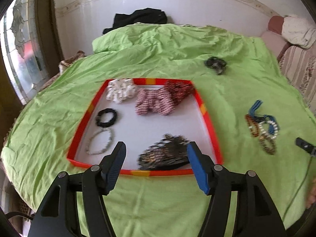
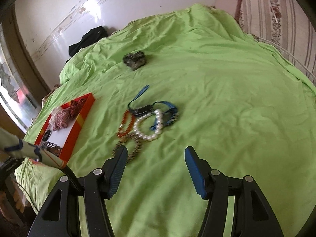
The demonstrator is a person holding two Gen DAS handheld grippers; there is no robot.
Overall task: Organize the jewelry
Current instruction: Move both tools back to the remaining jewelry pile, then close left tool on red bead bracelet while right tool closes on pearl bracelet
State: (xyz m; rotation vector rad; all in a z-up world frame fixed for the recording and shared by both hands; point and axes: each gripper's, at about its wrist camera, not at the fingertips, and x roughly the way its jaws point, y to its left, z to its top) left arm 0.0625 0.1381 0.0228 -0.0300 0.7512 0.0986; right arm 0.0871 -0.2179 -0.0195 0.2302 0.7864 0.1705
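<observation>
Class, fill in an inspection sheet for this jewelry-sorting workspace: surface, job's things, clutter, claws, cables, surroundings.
Surface: wrinkled green sheet over a bed.
Job's things: red-rimmed tray holds scrunchies, a black hair tie, a pale bead bracelet and a dark beaded piece; bracelet pile and dark scrunchie lie on the sheet outside it.
Clutter: black garment by the wall.
Claws: left claw open, empty; right claw open, empty.
Cables: thin cable at right.
Surroundings: white wall, striped bedding.

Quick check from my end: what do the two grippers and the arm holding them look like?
Both the left gripper and right gripper have black linkage arms with silver pivot pins and ribbed blue fingers. A pale sleeve with blue and orange markings shows, with a black cable.
</observation>
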